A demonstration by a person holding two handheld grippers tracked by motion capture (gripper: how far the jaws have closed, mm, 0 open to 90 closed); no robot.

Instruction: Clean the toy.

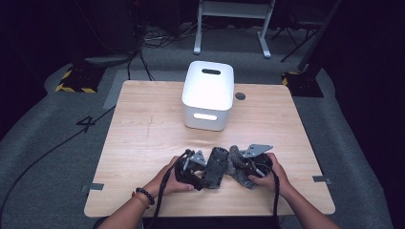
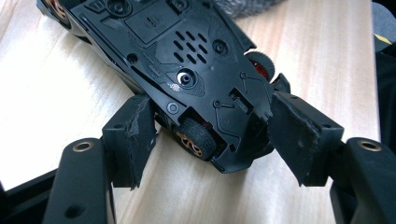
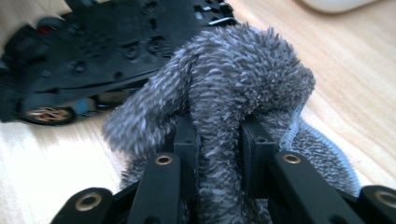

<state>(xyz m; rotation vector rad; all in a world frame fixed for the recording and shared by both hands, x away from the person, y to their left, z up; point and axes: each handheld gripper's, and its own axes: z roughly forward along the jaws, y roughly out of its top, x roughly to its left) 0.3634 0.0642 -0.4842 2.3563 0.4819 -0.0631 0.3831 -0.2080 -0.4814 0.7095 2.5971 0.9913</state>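
Note:
A black toy car lies upside down near the table's front edge, its flat underside and gold-rimmed wheels facing up. My left gripper is shut on one end of the car, with a pad pressed against each side by the wheels. In the high view the left gripper sits at the car's left. A fuzzy grey cloth is bunched between the pads of my right gripper, which is shut on it. The cloth rests against the car's right side, and the car lies just beyond it.
A white lidded bin with slot handles stands at the back middle of the wooden table. A small dark disc lies to its right. Bare wood stretches to the left and right of the hands.

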